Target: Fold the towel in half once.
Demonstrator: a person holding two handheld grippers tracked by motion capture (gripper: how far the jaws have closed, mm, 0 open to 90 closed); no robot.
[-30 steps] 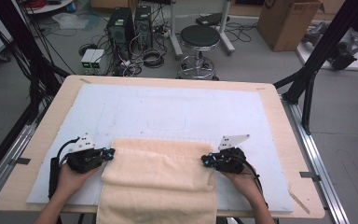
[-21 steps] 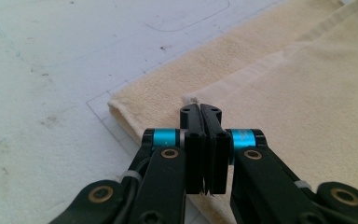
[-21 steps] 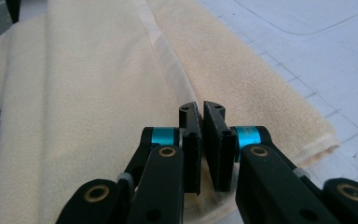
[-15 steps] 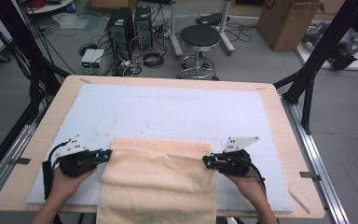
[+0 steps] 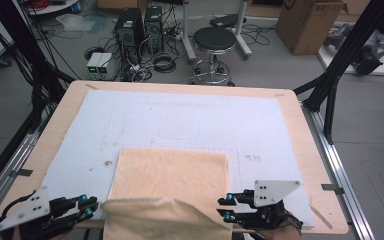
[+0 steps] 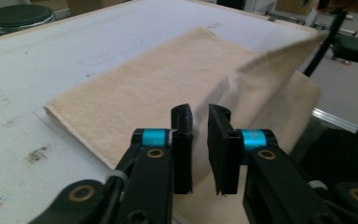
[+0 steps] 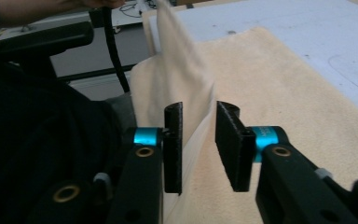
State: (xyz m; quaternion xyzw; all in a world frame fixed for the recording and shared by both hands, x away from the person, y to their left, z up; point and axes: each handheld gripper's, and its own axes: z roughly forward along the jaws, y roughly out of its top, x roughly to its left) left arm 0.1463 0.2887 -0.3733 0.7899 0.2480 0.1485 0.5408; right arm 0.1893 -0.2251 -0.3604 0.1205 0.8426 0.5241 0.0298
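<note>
A: Start at the left. What is the left gripper [image 5: 86,207] doing?

B: It sits at about eight o'clock on the table [image 5: 300,125], pointing toward three o'clock. In the left gripper view its jaws stand a narrow gap apart; they have just been opening. Nothing is pinched. The towel [image 5: 172,172] shows through the gap, beyond the pads.

A: So the towel is free of it?

B: As far as I can see, yes. In the high view the raised near edge of the towel starts just beside its fingertips, toward three o'clock. Whether they touch, I cannot tell.

A: And the towel itself?

B: A tan cloth on the white mat [image 5: 180,115], lying from the centre toward six o'clock. Its far part lies flat. The near part is lifted into a loose flap that sags between the two grippers.

A: Now the right gripper [image 5: 224,208].

B: At about five o'clock, pointing toward nine o'clock, with its grey plate on top. Its jaws have also just been opening and stand narrowly apart. In the right gripper view a fold of towel [image 7: 186,70] rises ahead of the gap; the pads do not press on it.
</note>
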